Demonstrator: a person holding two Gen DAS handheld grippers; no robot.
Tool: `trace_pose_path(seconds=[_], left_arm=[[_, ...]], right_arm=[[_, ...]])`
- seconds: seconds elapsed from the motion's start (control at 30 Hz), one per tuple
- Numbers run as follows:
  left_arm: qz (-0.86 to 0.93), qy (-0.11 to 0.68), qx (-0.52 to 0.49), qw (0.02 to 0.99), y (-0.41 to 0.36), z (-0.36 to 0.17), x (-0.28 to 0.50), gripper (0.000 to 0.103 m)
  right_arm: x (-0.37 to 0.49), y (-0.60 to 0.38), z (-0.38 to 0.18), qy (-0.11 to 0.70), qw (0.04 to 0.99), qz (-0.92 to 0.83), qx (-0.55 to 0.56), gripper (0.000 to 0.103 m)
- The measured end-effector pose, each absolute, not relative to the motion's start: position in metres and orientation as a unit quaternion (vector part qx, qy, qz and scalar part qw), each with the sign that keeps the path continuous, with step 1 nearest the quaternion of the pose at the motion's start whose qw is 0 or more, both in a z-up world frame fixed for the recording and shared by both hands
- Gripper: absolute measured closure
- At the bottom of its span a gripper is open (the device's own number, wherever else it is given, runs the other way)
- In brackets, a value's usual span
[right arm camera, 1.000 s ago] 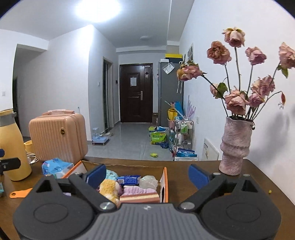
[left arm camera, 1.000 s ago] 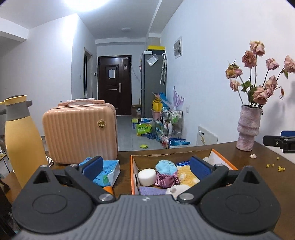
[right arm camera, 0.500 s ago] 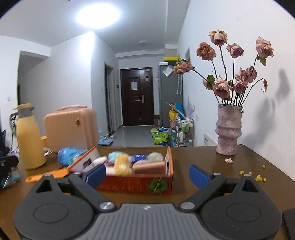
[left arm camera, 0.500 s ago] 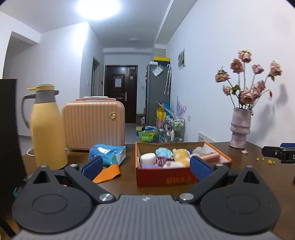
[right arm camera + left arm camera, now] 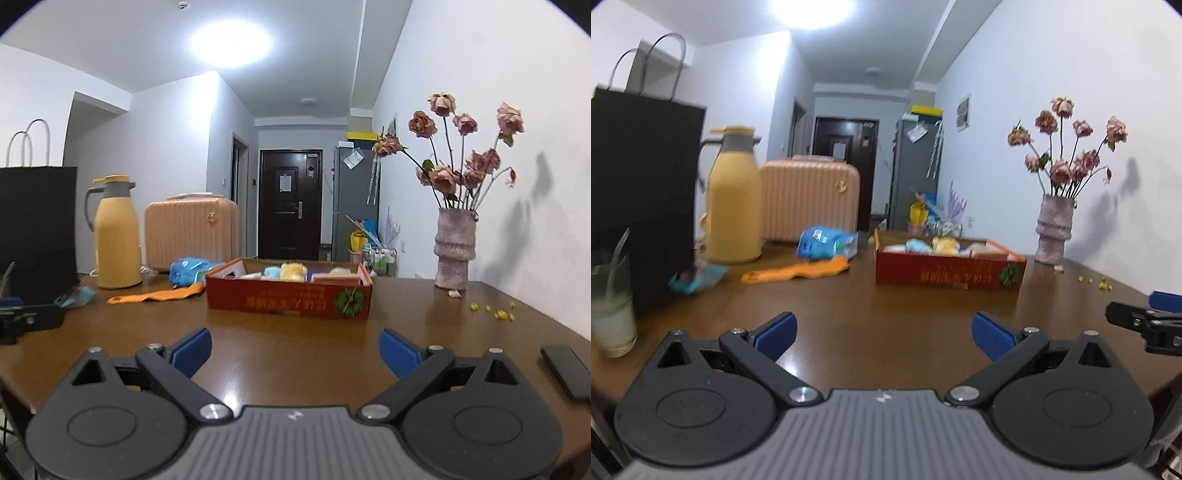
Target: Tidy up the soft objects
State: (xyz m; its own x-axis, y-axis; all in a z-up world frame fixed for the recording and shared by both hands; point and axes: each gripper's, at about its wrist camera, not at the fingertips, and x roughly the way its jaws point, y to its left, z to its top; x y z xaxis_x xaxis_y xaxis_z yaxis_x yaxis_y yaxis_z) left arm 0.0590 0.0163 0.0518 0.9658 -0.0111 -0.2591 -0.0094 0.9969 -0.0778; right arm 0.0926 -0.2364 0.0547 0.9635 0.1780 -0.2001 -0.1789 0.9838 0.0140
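**Q:** Two views, then. What does the left one show?

**A:** My left tongs [image 5: 882, 334] hang spread wide over the bare brown table [image 5: 886, 306], holding nothing. The red box [image 5: 948, 271] of soft things [image 5: 945, 245] sits well ahead, between the blue packet [image 5: 827, 243] and the vase [image 5: 1054, 230]. An orange strip [image 5: 798, 270] lies beside the box, outside it. Near my left finger stands a glass [image 5: 611, 317] with pale liquid in it, in front of a black bag [image 5: 642, 192]. The view is blurred.

**Q:** And the risk there?

**A:** In my judgement, a careless sideways sweep towards the strip could tip the glass or clip the yellow jug [image 5: 733, 199].

**Q:** The right view?

**A:** My right tongs [image 5: 294, 350] are likewise wide and empty, well short of the box [image 5: 290, 297]. A dark flat thing, perhaps a phone [image 5: 565, 371], lies near the right finger; yellow crumbs [image 5: 496, 312] dot the table by the vase [image 5: 454, 249].

**Q:** Hazards?

**A:** Probably nudging the phone off the edge, or toppling the top-heavy vase when reaching. Soft things also squash and may slip from a shallow pinch.
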Motion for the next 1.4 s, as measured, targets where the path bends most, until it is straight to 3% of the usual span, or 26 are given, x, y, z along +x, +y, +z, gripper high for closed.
trace_pose_path(seconds=[0.23, 1.4], left_arm=[[-0.020, 0.164, -0.025, 0.986, 0.010, 0.030, 0.033, 0.000], [-0.027, 0.159, -0.022, 0.987, 0.006, 0.033, 0.032, 0.000]], right_arm=[[0.039, -0.235, 0.027, 0.129, 0.987, 0.096, 0.032, 0.001], [0.049, -0.236, 0.021, 0.152, 0.984, 0.089, 0.039, 0.000]])
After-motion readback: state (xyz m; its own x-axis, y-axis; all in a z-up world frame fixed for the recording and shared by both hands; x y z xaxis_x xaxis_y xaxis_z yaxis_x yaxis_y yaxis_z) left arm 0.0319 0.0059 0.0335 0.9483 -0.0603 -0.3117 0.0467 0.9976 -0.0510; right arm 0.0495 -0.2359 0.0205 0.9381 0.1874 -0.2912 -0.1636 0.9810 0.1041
